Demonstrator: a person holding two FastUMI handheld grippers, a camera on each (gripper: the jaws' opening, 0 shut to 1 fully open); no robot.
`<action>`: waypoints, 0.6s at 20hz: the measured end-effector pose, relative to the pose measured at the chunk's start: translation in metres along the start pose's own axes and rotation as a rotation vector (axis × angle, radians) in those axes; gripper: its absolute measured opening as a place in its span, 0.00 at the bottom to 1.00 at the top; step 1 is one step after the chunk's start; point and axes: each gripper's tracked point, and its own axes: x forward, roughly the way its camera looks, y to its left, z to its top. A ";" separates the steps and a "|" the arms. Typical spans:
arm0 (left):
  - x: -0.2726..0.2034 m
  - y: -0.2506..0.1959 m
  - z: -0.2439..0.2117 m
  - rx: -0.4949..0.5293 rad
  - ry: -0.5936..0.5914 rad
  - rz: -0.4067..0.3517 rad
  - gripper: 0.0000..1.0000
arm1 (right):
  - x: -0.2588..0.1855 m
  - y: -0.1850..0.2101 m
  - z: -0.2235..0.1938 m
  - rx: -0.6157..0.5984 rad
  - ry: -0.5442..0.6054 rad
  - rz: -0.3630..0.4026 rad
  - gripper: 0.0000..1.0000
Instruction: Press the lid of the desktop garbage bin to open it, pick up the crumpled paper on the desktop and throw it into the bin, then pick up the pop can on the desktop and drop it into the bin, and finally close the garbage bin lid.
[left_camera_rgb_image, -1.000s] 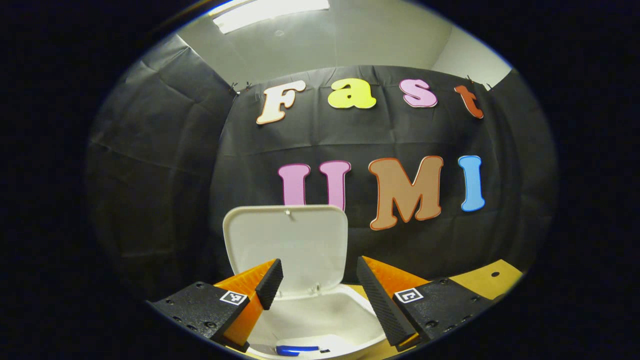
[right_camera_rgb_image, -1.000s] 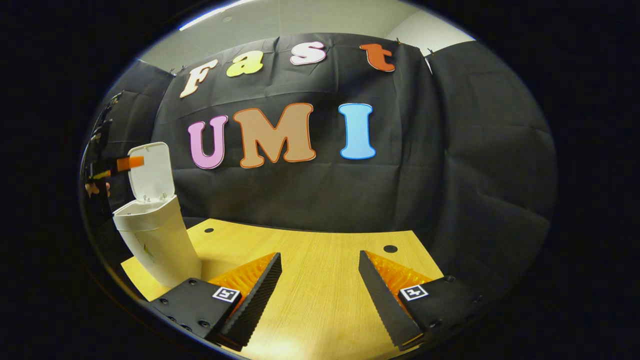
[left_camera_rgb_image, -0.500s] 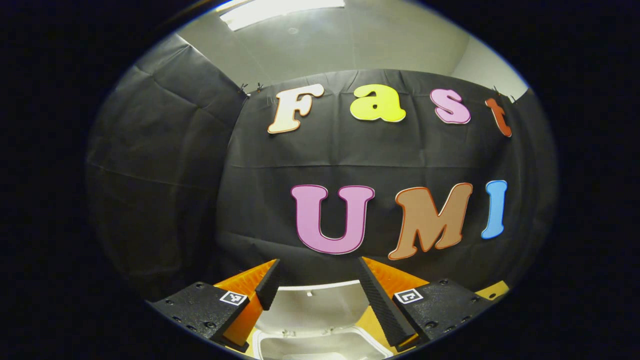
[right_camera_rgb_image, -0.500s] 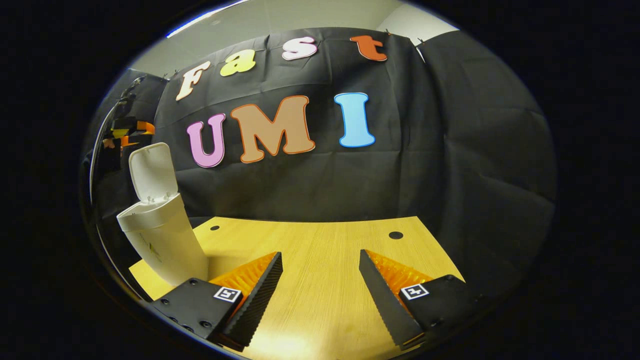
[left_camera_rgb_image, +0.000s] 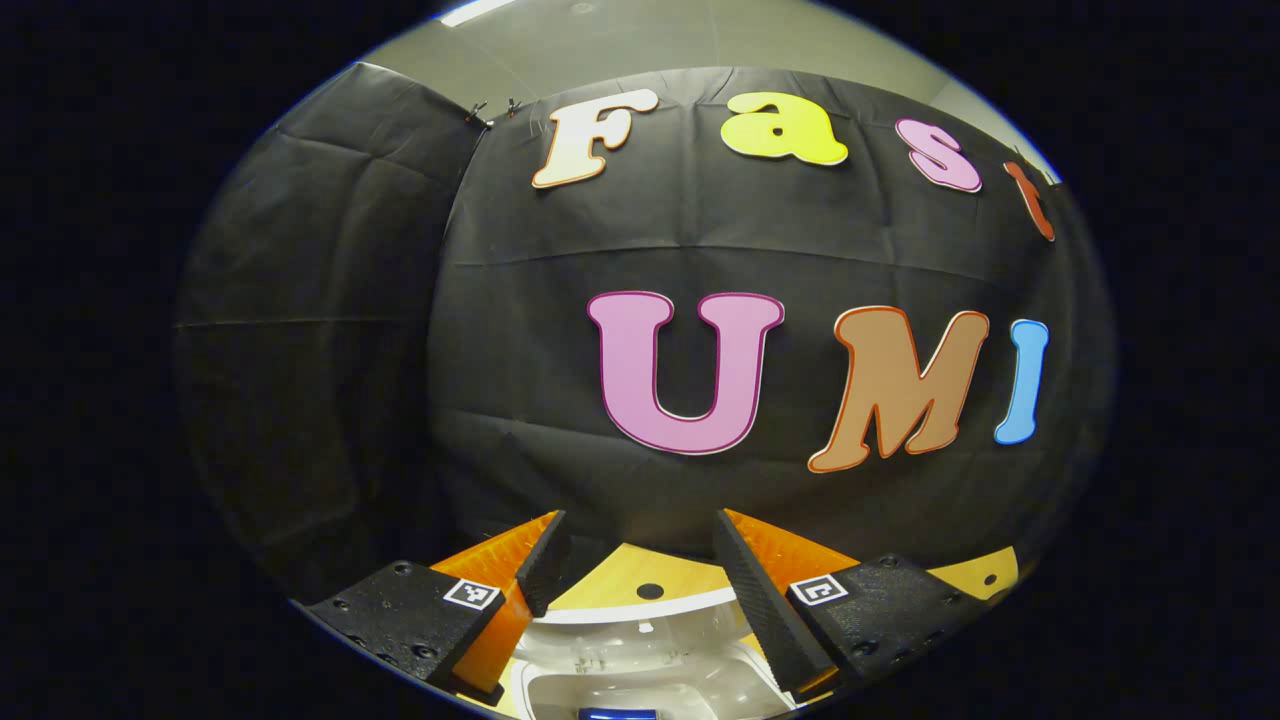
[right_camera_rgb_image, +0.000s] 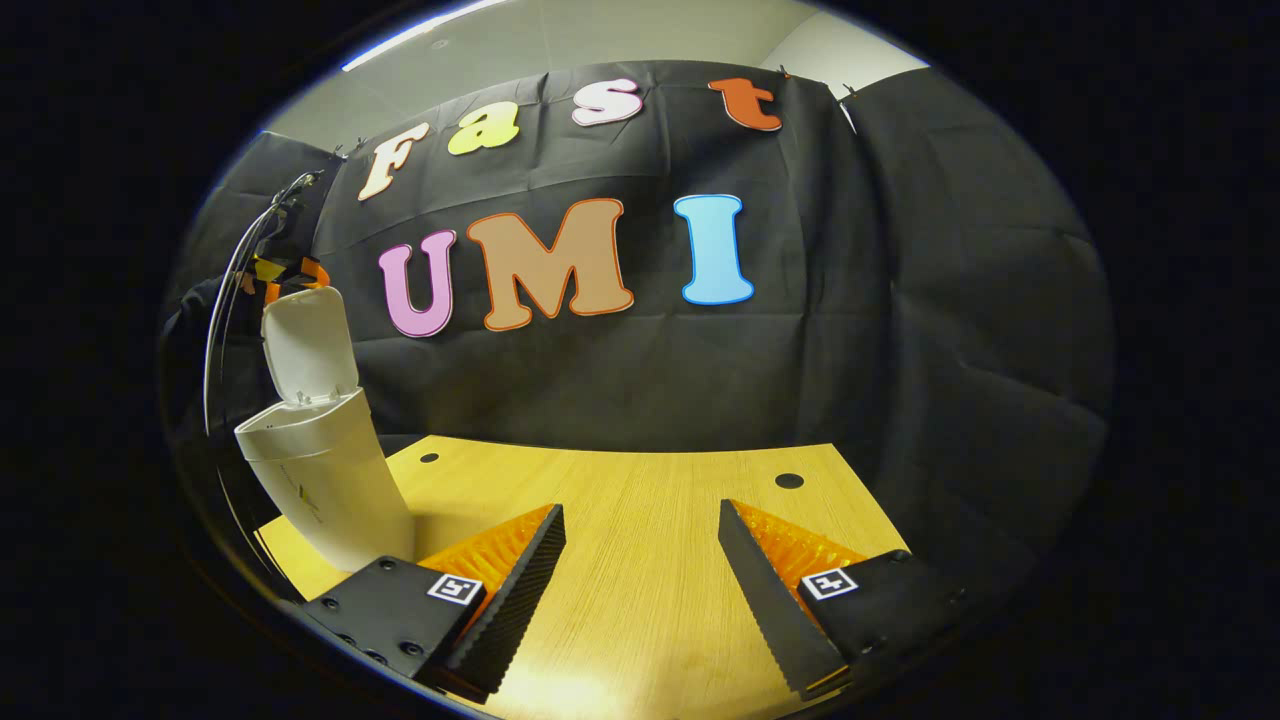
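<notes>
**Left gripper view over the open bin, lid raised**

Left gripper view: looks down past the left gripper (left_camera_rgb_image: 635, 575), fingers spread and holding nothing, onto the white garbage bin (left_camera_rgb_image: 640, 690) at 6 o'clock. Shows the bin's mouth open, the lid (left_camera_rgb_image: 640, 625) tipped back between the fingers, its top edge a pale arc. Catches a blue sliver of the pop can (left_camera_rgb_image: 617, 714) inside the bin at the very bottom edge. Shows a strip of wooden desktop (left_camera_rgb_image: 610, 585) beyond the lid. Crumpled paper: cannot be made out.

Right gripper view: gives the bin (right_camera_rgb_image: 320, 480) from the side at 9 o'clock, standing upright on the desktop (right_camera_rgb_image: 620, 520), lid (right_camera_rgb_image: 308, 345) hinged up and near vertical. Shows the other gripper (right_camera_rgb_image: 285, 275) just above the lid's top edge at 10 o'clock, too small to tell whether touching. Shows the right gripper (right_camera_rgb_image: 640, 580) at 6 o'clock, fingers apart and empty, over bare wood, well apart from the bin.
</notes>
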 end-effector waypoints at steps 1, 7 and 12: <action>-0.007 -0.002 -0.002 0.002 0.006 -0.009 0.89 | 0.000 -0.001 0.001 -0.002 -0.004 -0.001 0.99; -0.062 -0.023 -0.034 -0.019 0.047 -0.069 0.89 | 0.007 0.010 0.004 0.010 -0.003 0.034 0.99; -0.102 -0.036 -0.083 -0.027 0.122 -0.109 0.93 | 0.014 0.032 0.001 0.001 0.014 0.097 0.99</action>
